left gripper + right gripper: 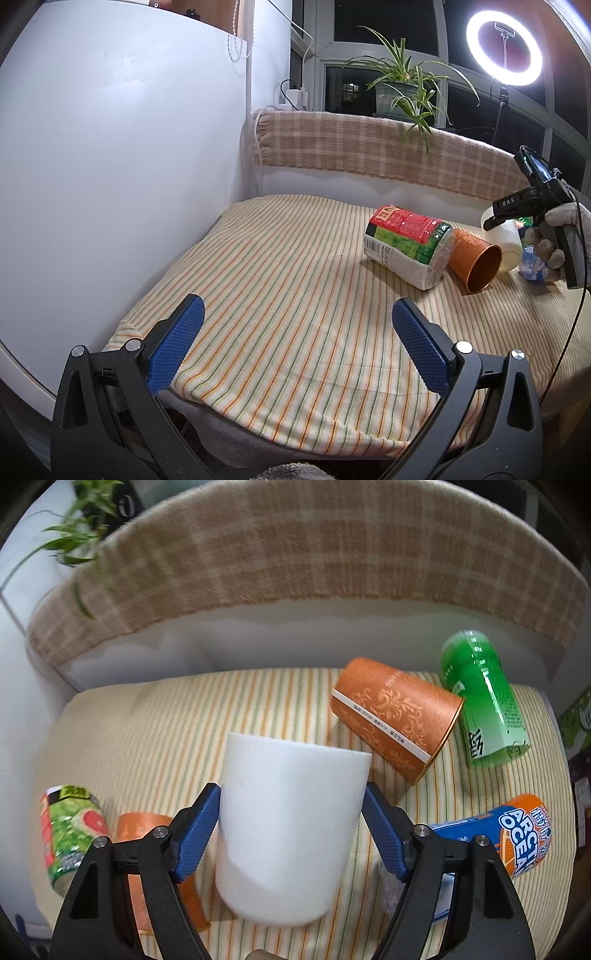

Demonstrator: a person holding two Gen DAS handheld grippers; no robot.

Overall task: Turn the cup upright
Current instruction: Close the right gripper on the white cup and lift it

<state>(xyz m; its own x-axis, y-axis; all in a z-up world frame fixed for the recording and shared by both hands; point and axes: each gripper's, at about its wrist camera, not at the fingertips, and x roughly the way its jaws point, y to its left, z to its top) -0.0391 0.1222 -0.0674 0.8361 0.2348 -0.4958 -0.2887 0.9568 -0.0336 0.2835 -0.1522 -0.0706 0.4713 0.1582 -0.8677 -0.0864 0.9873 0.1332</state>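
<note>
Right gripper [291,823]: blue ribbed pads [197,825] pressed to either side of a plain white cup [288,830], jaws clamped on its wall. The cup sits between the fingers in the foreground of the right wrist view, its long axis running near vertical with a slight tilt; the end toward the camera is rounded and the far edge is straight, and which end is the mouth cannot be told. In the left wrist view the same cup [508,240] shows at far right, held by the other gripper [506,214] in a gloved hand [554,240], above the striped cloth [295,295]. Left gripper [295,314]: jaws wide apart, nothing between them, poised over the near part of the cloth. Beyond, lying on their sides on the cloth: a can with a red-and-green fruit label [406,245], touching an orange paper cup [476,262] whose mouth faces the camera. In the right wrist view, farther back: a second orange patterned paper cup [399,720] on its side, a green can [484,698] just beside it, and a blue-and-orange Arctic Ocean can [517,834] at right. At the back, a plaid woven cloth [369,147] over the ledge, a potted spider plant [399,88] and a lit ring light [504,48].
</note>
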